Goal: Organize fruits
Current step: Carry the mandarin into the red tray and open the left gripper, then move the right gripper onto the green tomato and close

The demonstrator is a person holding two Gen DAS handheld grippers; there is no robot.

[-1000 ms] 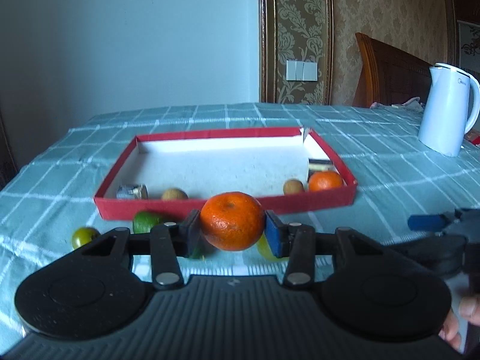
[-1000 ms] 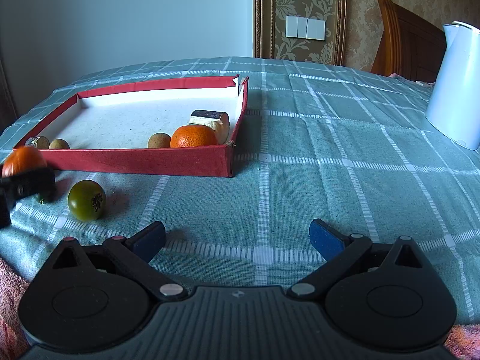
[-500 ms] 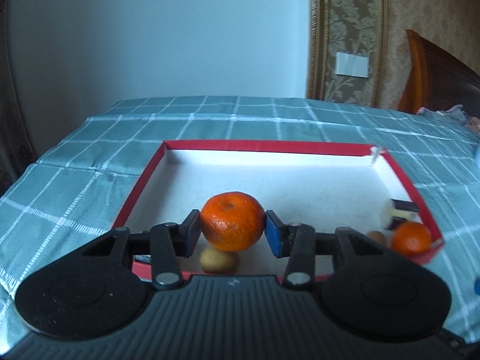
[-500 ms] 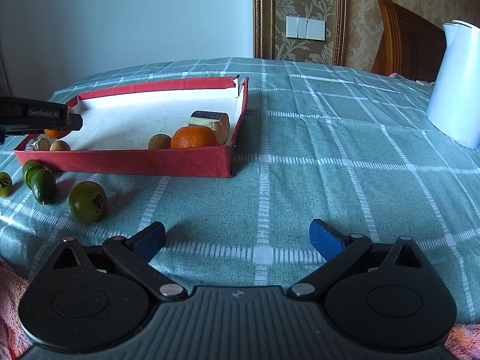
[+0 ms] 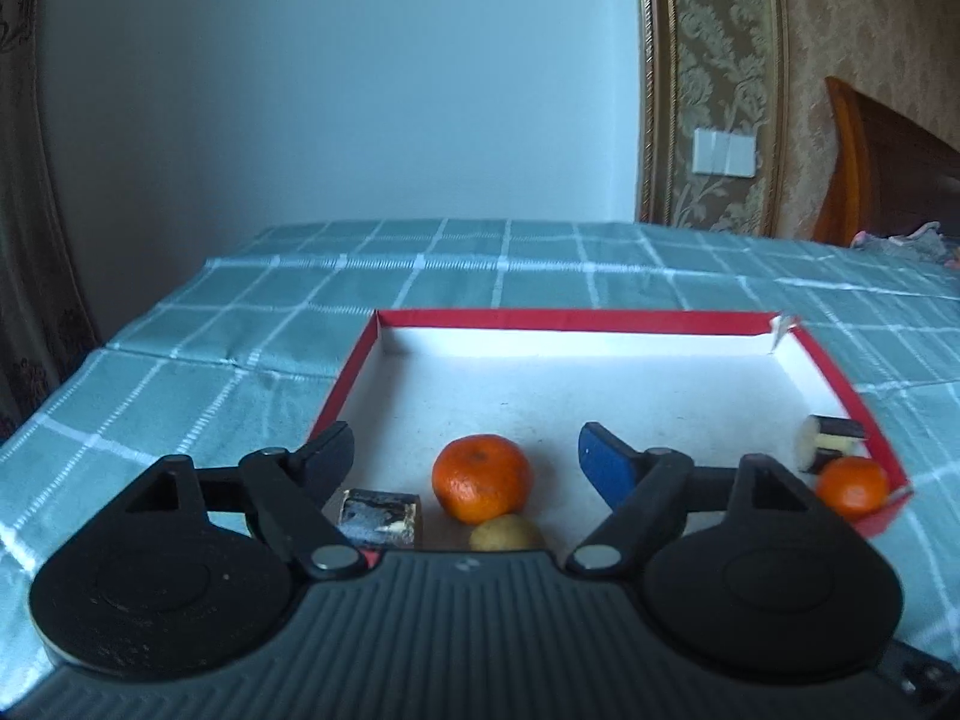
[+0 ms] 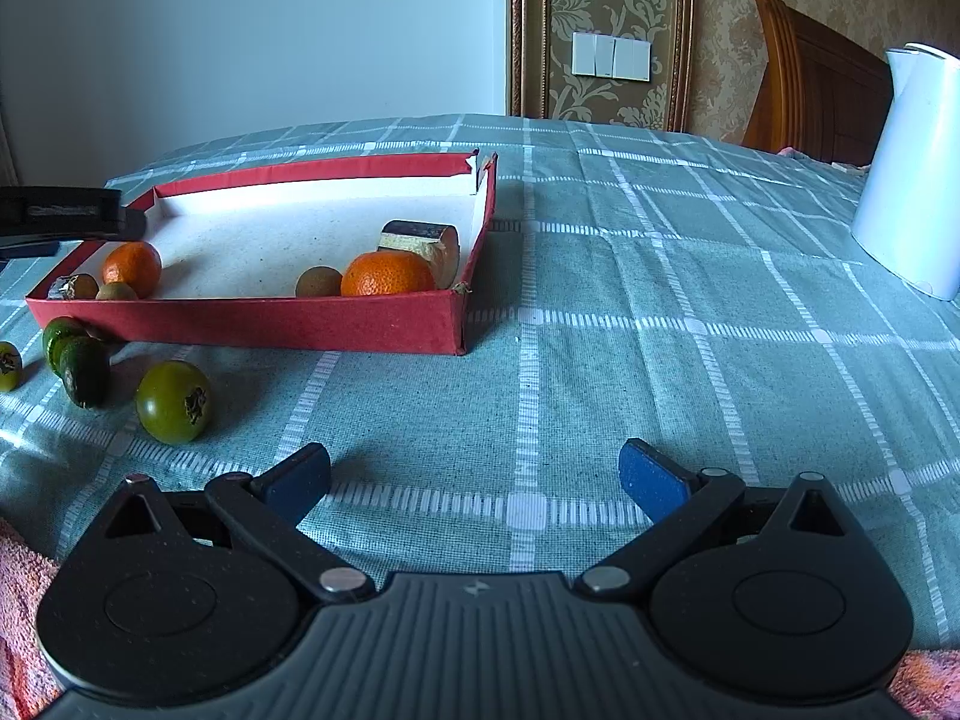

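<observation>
Left tongs [image 5: 465,459] have just been opening, spread wide, orange [image 5: 482,478] loose between them in the red tray [image 5: 564,320]; right tongs [image 6: 474,477] gape empty at six o'clock.

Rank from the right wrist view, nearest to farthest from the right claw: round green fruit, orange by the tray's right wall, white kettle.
From the right claw:
1. Round green fruit, on the cloth, left.
2. Orange, inside the red tray, ahead.
3. White kettle, far right.
</observation>
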